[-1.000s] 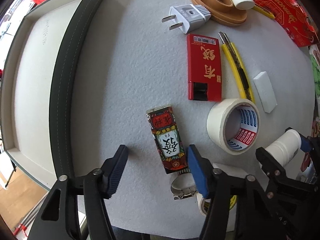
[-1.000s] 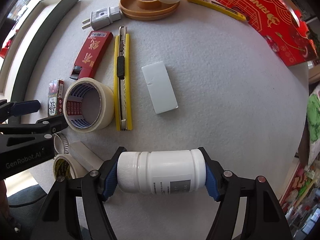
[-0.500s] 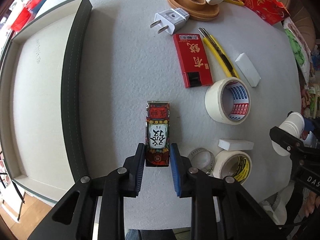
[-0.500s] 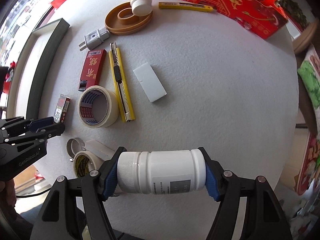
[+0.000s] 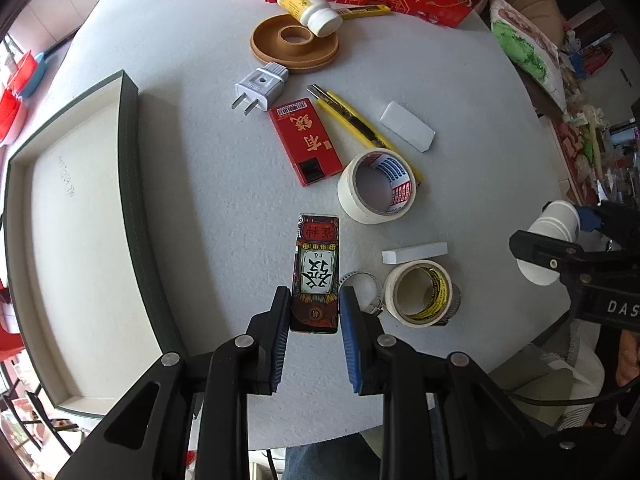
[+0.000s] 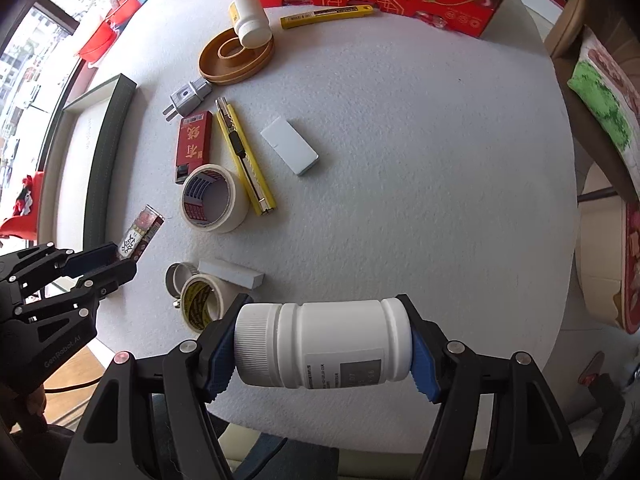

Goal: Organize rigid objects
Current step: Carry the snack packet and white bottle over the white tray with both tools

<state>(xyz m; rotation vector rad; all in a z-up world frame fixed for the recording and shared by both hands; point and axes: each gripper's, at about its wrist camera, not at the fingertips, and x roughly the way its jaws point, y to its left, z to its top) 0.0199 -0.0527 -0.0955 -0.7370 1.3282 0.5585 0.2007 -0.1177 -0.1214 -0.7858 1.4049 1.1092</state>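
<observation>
My left gripper (image 5: 314,314) is shut on the near end of a small patterned card box (image 5: 317,270) and holds it above the white table (image 5: 200,184). The same box (image 6: 140,236) shows in the right wrist view, tilted in the left gripper (image 6: 120,260). My right gripper (image 6: 324,350) is shut on a white plastic bottle (image 6: 324,344), gripped end to end and lying crosswise above the table's near edge. In the left wrist view this bottle (image 5: 548,236) hangs at the right. A large shallow dark-rimmed tray (image 5: 72,240) with a cream inside lies at the left.
On the table lie a red box (image 5: 306,140), a white plug (image 5: 260,90), a yellow cutter (image 5: 360,124), masking tape (image 5: 376,188), a second tape roll (image 5: 420,294), a hose clamp (image 5: 360,284), two white blocks (image 5: 408,126), a brown dish (image 5: 294,44) and a yellow-labelled bottle (image 5: 308,8).
The left gripper closed on the patterned card box and lifted it off the table. Both grippers rose and rolled; the right one kept the white bottle.
</observation>
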